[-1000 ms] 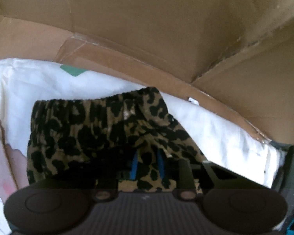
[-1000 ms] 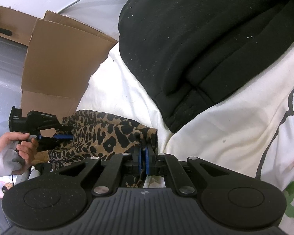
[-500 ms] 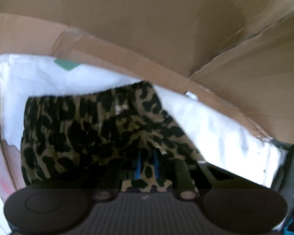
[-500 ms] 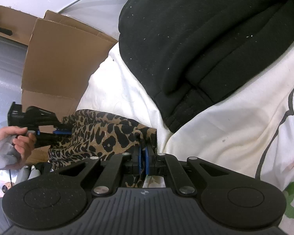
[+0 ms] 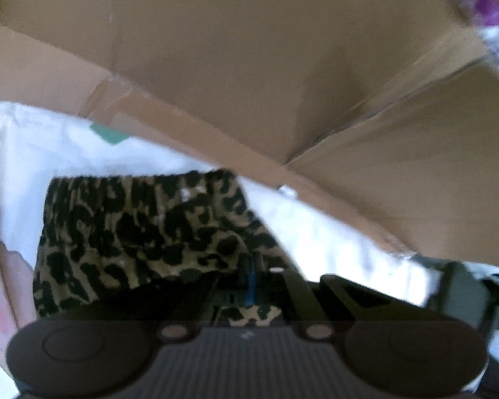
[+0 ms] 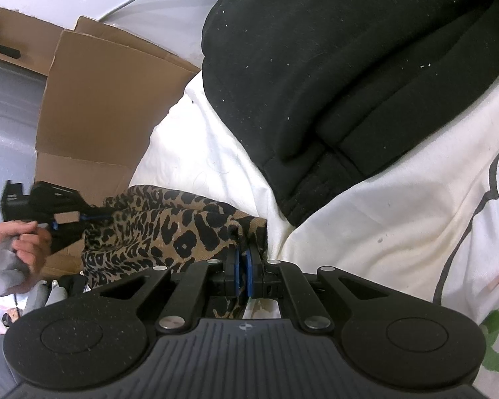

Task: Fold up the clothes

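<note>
A leopard-print garment [image 5: 133,232] lies bunched on a white printed sheet [image 5: 50,153]. In the left wrist view my left gripper [image 5: 251,282] has its blue pads closing to a thin line with a fold of the leopard cloth caught between them. The right wrist view shows the same garment [image 6: 169,229] stretched between both grippers. There my right gripper [image 6: 243,259] is shut on the garment's near corner, and the left gripper [image 6: 98,216], held by a hand [image 6: 23,242], grips the far edge.
A black sweatshirt [image 6: 332,66] lies on the sheet [image 6: 382,216] just beyond the garment. An open cardboard box [image 5: 282,83] stands along the sheet's edge, and in the right wrist view this box [image 6: 99,99] sits behind the left gripper.
The left gripper's pads came together on the leopard cloth and it rose a little, pulling the fold up. The right gripper kept still, holding its corner.
</note>
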The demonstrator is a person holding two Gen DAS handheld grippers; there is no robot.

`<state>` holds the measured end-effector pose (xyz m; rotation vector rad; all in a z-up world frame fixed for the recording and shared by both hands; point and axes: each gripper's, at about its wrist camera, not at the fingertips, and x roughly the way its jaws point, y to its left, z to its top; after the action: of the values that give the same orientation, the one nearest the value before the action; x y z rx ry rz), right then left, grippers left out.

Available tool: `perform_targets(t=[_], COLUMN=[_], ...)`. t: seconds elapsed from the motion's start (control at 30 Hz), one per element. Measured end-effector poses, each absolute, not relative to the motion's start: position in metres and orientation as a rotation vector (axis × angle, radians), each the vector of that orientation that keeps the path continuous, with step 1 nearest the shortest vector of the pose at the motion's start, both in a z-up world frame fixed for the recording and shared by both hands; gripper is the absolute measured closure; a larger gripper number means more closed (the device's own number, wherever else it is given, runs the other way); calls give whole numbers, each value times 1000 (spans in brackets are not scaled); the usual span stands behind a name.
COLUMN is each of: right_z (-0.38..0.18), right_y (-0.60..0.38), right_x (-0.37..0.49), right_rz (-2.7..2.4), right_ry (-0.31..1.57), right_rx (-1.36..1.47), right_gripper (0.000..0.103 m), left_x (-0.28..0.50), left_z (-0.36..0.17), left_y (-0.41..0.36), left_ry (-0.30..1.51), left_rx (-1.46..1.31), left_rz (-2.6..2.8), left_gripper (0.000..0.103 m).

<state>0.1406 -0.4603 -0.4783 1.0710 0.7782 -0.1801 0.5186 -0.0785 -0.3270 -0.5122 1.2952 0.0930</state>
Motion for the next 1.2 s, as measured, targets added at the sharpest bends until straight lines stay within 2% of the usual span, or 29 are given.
perform_targets(t=[0.2, 0.43, 0.47, 0.57, 0.6, 0.63, 0.73, 1.1, 1.17, 1.2], right_z=[-478, -473, -474, -474, -475, -475, -476, -476, -477, -477], right_y=[-460, -459, -459, -459, -460, -460, -461, -460, -459, -459], right_x=[139, 141, 140, 140, 139, 139, 139, 141, 141, 141], right_rz=[-188, -184, -183, -183, -181, -178, -175, -164, -161, -160], right_ry=[775, 792, 792, 790, 790, 790, 791, 798, 799, 799], right_rx=[1073, 1034, 1036, 1042, 1042, 1043, 1042, 1025, 1023, 1023], right_gripper=[97, 97, 97, 97, 97, 97, 96, 96, 96, 96], left_x=[524, 528, 528, 528, 526, 526, 526, 536, 537, 538], left_z=[-301, -326, -328, -334, -335, -337, -344, -362, -362, -362], left_y=[-84, -97, -99, -103, -103, -103, -103, -101, -99, -98], left_ry=[1222, 1338, 1348, 1376, 1379, 1381, 1385, 1398, 1403, 1406], left_rx=[-523, -451, -437, -397, -390, -378, -344, -407, -407, -404], left_rz=[51, 35, 47, 82, 90, 100, 139, 213, 232, 242], left_gripper=[103, 102, 99, 82, 72, 68, 71, 69, 74, 81])
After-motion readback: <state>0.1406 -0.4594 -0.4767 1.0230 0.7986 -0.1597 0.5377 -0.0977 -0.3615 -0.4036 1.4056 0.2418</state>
